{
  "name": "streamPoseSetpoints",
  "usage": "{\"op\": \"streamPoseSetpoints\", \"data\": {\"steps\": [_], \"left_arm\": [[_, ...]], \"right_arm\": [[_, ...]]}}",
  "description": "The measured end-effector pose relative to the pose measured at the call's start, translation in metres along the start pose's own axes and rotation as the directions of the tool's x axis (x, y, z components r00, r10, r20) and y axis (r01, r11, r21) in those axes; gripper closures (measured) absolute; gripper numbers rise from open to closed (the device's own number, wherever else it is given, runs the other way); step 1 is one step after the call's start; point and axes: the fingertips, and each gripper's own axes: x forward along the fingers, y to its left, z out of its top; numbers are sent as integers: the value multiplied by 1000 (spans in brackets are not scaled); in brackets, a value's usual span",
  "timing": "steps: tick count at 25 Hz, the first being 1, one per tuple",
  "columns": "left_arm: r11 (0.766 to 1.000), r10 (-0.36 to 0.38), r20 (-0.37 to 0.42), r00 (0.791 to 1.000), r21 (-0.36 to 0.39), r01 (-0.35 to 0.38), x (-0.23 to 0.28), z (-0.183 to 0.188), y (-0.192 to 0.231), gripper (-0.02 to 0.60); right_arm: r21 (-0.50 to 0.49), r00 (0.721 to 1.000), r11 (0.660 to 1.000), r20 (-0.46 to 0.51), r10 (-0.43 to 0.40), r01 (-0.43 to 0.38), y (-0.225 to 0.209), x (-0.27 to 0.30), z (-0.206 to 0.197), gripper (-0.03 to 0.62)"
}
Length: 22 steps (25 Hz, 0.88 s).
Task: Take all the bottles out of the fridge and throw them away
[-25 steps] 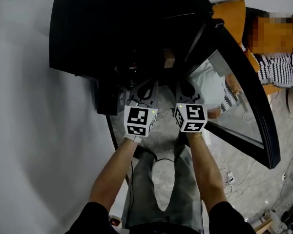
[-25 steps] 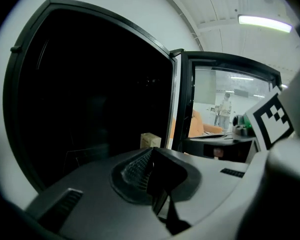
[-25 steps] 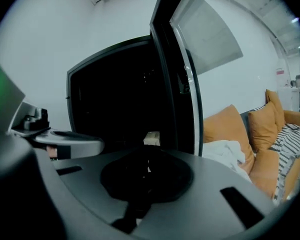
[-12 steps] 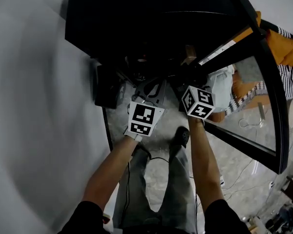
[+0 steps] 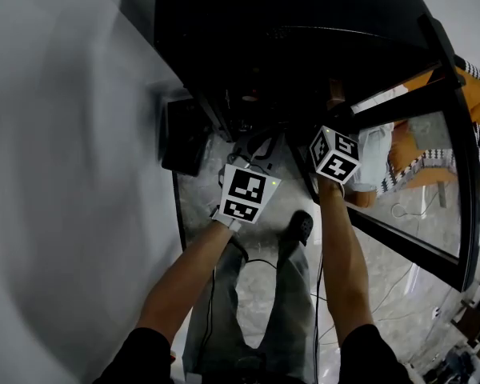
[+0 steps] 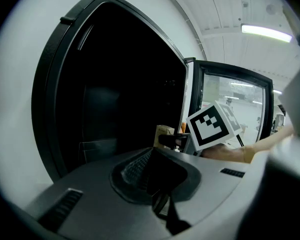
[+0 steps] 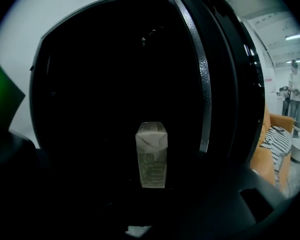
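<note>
The black fridge (image 5: 304, 22) stands open, its glass door (image 5: 432, 134) swung out to the right. Inside, in the right gripper view, one pale carton (image 7: 151, 155) stands upright in the dark; I see no bottle. My right gripper (image 7: 145, 201) points at the carton. Its jaws have just been opening; they stand wide, and the carton is ahead between their lines, untouched. In the head view the right gripper (image 5: 320, 125) reaches into the fridge mouth. My left gripper (image 5: 260, 145) waits just left of it, shut and holding nothing, and its own view shows the carton (image 6: 163, 134) too.
A black box (image 5: 184, 138) sits on the floor left of the fridge, against the white wall (image 5: 64, 174). Behind the door is an orange sofa (image 5: 472, 94) with a striped cushion. A person (image 7: 295, 91) stands far off. Cables (image 5: 400, 290) trail on the floor.
Both grippers have moved up the picture toward the fridge. The right one has gone further into its opening. The left one stays shut.
</note>
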Motion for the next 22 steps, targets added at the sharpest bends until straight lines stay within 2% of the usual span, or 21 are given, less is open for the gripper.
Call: {"op": "streamPoseSetpoints", "data": {"steps": [4,11,17,22], "left_arm": [[1000,5,1,1000,-6,-5,-1,-2,5,574],[1000,17,3,1000,-8,-17,-10,7,9,574],[998,43,-3,999,-51,-43,-36,34,-6,574],[997,60,-40,997,-49,-62,-60,49,-30,575]], "right_arm": [[-28,1000,999,-6,-27,27,-2,2,-1,398],[-19,1000,1000,14,14,-14,8,-16,9,399],[24,999,999,-12,42,-41,22,-72,19,399],[26,997,998,-48,57,-56,18,-126,36,399]]}}
